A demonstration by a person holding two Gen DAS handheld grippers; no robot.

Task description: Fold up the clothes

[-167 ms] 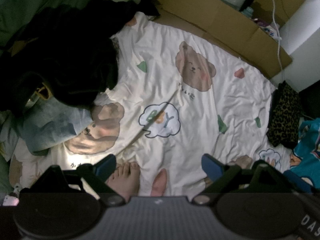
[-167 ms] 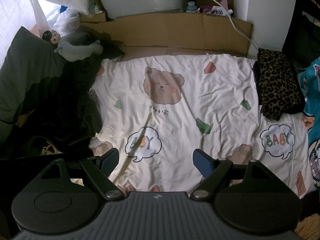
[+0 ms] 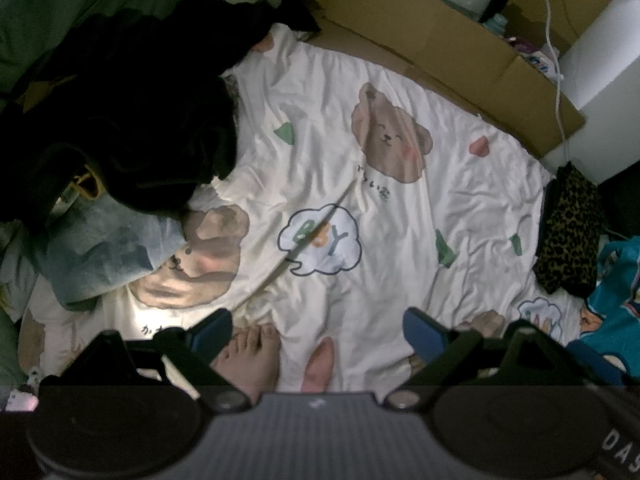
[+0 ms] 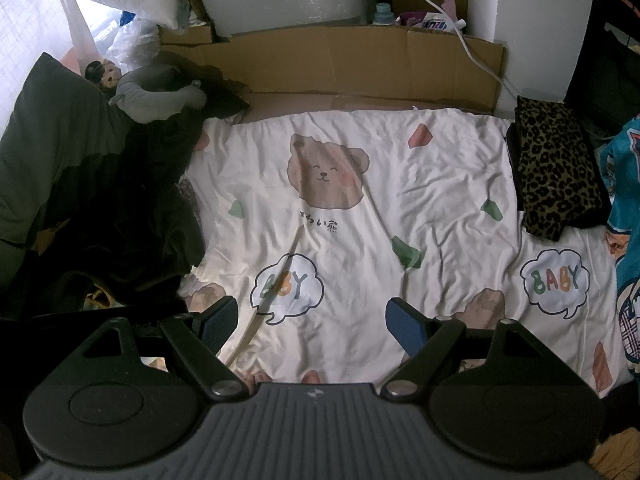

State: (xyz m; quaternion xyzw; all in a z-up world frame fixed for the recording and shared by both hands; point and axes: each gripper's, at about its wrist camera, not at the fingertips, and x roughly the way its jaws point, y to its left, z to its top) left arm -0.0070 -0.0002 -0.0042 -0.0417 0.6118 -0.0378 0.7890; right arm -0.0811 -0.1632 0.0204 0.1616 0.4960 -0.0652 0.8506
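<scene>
A dark heap of clothes (image 3: 120, 120) lies on the left of a cream bear-print sheet (image 3: 400, 208), with a faded blue garment (image 3: 96, 256) under its near edge. My left gripper (image 3: 316, 330) points steeply down over the sheet, open, nothing between its blue pads. A person's bare foot (image 3: 250, 354) shows just below it. In the right wrist view the same dark heap (image 4: 120, 208) sits at the left, and my right gripper (image 4: 312, 320) hangs open and empty above the sheet (image 4: 440, 200). A folded leopard-print garment (image 4: 556, 176) rests at the sheet's right edge.
Cardboard panels (image 4: 340, 64) line the far side of the bed, with a white cable (image 4: 472, 48) draped over them. A grey plush toy (image 4: 156, 100) and a dark green pillow (image 4: 44, 140) sit at far left. A teal printed cloth (image 4: 626, 240) borders the right edge.
</scene>
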